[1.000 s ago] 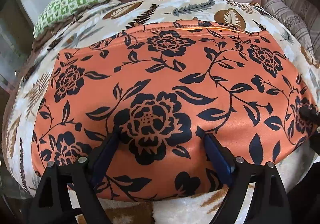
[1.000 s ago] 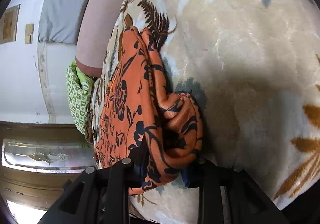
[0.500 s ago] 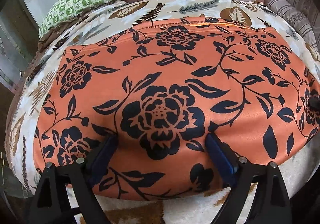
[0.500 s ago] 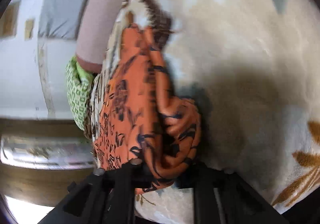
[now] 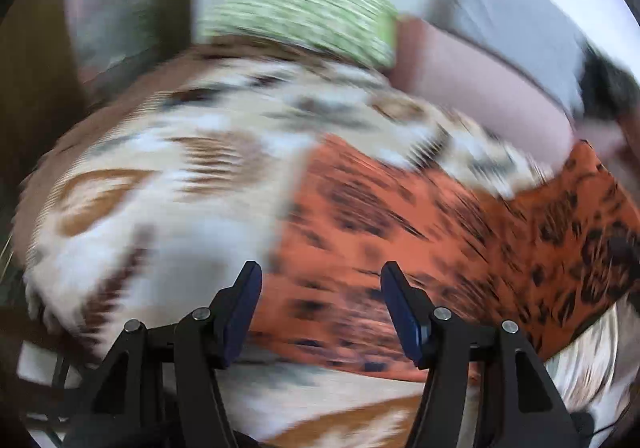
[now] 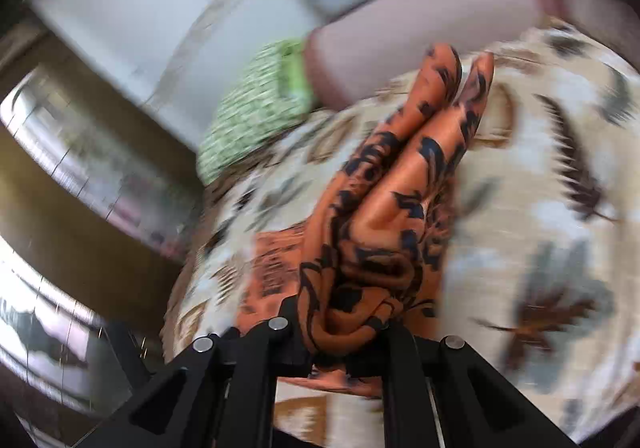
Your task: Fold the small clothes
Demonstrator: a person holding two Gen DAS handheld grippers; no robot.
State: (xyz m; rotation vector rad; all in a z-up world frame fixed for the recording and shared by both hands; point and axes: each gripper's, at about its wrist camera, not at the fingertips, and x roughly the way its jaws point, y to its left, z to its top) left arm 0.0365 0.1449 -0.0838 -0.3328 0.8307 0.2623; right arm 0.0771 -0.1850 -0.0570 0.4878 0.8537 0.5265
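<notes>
Now the right gripper (image 6: 344,322) is clamped on a bunch of the orange cloth (image 5: 400,248), which lies on the blanket (image 5: 160,207). Left gripper (image 5: 320,312) jaws, just narrowing, are apart w/ nothing pinched. Carry the edge over evenly & lay it flat, no dragging.

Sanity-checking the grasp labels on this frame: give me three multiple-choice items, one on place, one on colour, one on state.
1. Where is the green checked cushion?
A. at the blanket's far edge
B. in the left gripper
C. on the floor

2. The garment's colours?
A. plain blue
B. orange with a black floral print
C. white stripes

3. The right gripper?
A. open, empty
B. out of view
C. shut on the garment

Key: A, it lies beyond the leaf-print blanket; B, the print shows in both views; C, cloth is bunched between closed jaws.
</notes>
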